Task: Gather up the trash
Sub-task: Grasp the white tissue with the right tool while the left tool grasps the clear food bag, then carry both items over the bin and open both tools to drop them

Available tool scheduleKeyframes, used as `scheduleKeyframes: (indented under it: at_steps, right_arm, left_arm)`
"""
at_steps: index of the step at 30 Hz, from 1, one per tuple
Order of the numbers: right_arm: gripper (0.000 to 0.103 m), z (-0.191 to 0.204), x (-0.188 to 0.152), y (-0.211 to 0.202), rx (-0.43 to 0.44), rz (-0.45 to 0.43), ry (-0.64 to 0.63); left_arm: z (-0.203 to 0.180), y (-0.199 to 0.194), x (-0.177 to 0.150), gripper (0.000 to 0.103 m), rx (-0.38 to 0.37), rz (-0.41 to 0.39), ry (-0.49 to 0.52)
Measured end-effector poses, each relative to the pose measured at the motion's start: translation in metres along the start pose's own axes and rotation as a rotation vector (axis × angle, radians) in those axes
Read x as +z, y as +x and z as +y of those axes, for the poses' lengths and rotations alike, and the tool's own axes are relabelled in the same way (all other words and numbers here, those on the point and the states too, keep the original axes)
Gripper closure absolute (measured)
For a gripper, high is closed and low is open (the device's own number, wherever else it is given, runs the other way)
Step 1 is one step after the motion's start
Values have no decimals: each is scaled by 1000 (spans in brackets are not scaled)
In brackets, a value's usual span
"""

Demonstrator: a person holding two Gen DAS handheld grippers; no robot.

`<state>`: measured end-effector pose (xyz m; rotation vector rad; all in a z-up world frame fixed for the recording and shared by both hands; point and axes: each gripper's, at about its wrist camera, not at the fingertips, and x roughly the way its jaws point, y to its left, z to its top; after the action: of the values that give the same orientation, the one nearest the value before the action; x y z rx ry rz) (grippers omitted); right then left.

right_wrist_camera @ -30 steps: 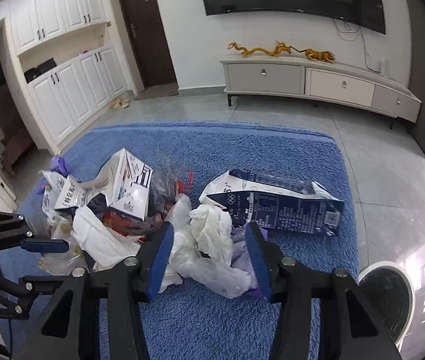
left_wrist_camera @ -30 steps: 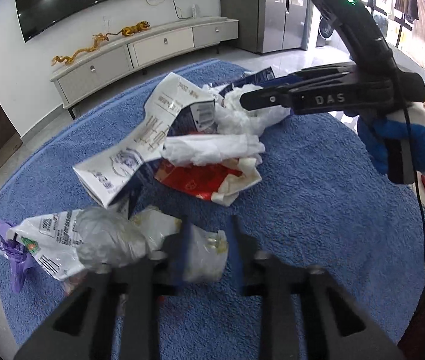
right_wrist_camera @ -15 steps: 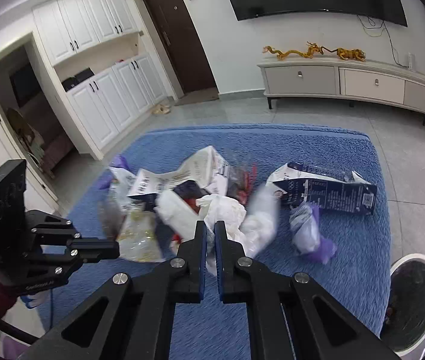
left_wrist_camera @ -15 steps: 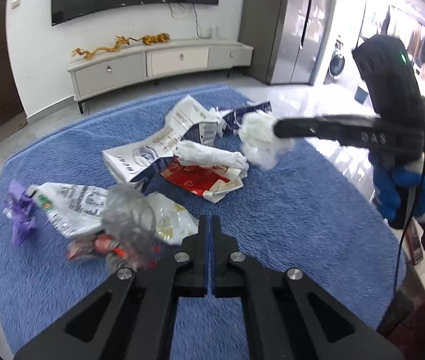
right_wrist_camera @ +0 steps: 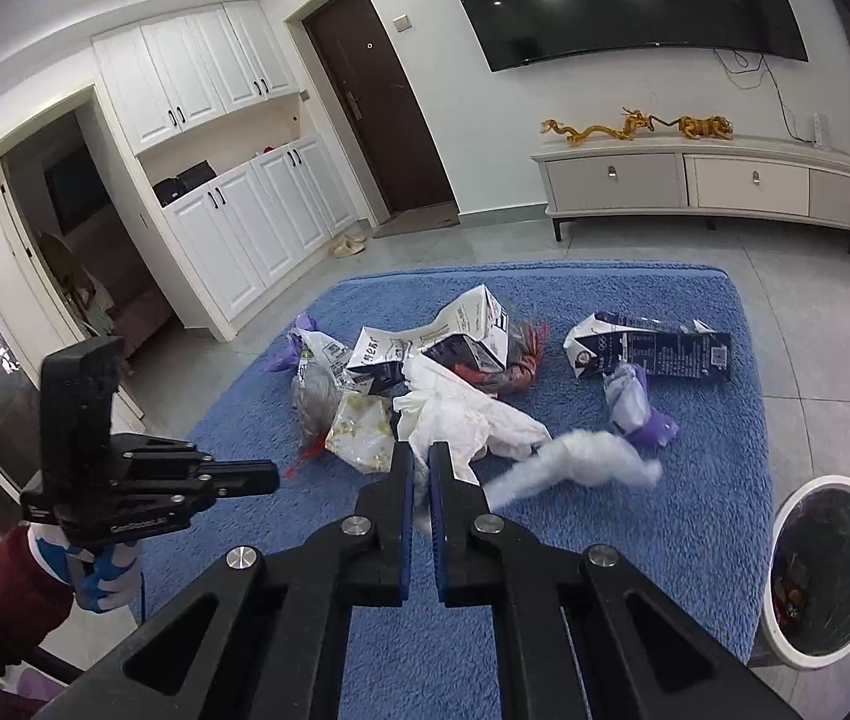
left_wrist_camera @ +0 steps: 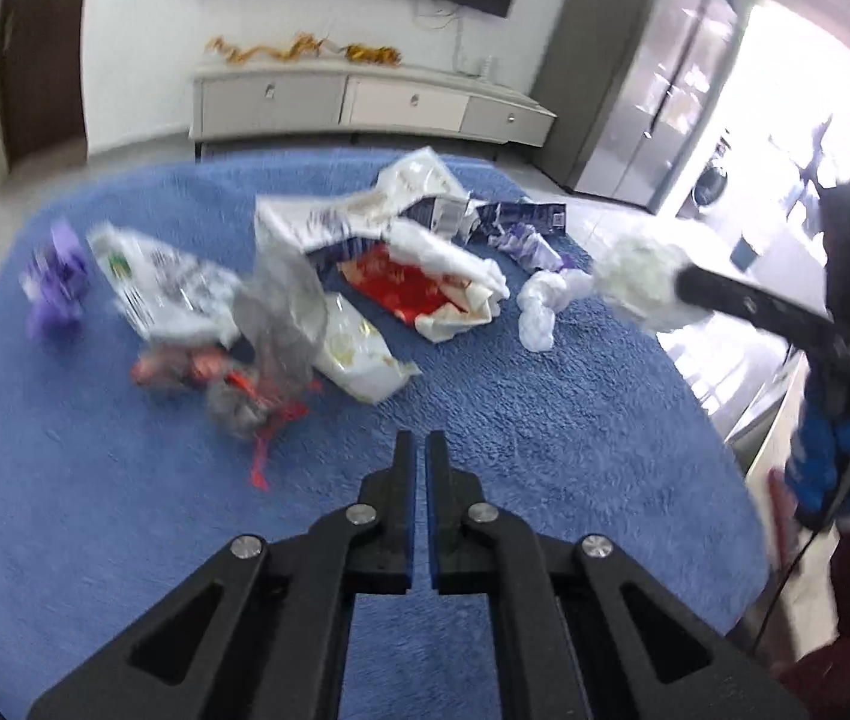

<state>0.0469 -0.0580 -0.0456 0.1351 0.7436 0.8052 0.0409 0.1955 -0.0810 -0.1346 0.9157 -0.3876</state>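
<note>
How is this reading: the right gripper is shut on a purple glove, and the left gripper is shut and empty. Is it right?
No. The right gripper is shut on a white crumpled wad, not a purple glove; the left wrist view shows it. The left gripper is shut and empty.

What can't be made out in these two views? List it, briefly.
- Bin contents, right view: dark inside, too small.
- Carton print, right view: too small.
- Clear bag and wrappers, left view: motion blur.
- Wad in the right claw, left view: blurred; paper or plastic unclear.
</note>
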Motion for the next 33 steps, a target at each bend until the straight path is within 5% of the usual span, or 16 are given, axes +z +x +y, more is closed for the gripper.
scheduleKeyframes:
  at_steps: [2, 5, 6, 14, 16, 17, 18, 25, 33]
  right_arm:
    - [97, -3, -3, -3, -4, 3, 4]
    - [97, -8, -7, -6, -8, 3, 13]
    - [97, -10, -8, -7, -9, 1, 16]
    - [97, -19, -13, -9, 6, -5, 38]
    - [97, -20, -15, -7, 12, -2, 42]
    - [97, -20, -16, -7, 14, 0, 43]
    - [97, -19, -16, -7, 15, 0, 43]
    - [97, -16, -21, -15, 23, -11, 46]
    - [97, -5, -24, -34, 37, -49, 37]
  left_arm:
    - [4, 7, 1, 93, -27, 3, -71]
    - [8, 12, 5, 48, -42, -31, -192]
    - [9, 11, 6, 47, -43, -52, -222]
    - [39, 33, 14, 48, 12, -43, -524]
    - [44, 40, 12, 60, 16, -28, -575]
    - [45, 42, 10, 80, -1, -20, -593]
    - [45, 43, 7, 84, -6, -12, -607]
    - [40, 21, -20, 92, -76, -34, -630]
    - [4, -18, -48, 92, -171, -32, -504]
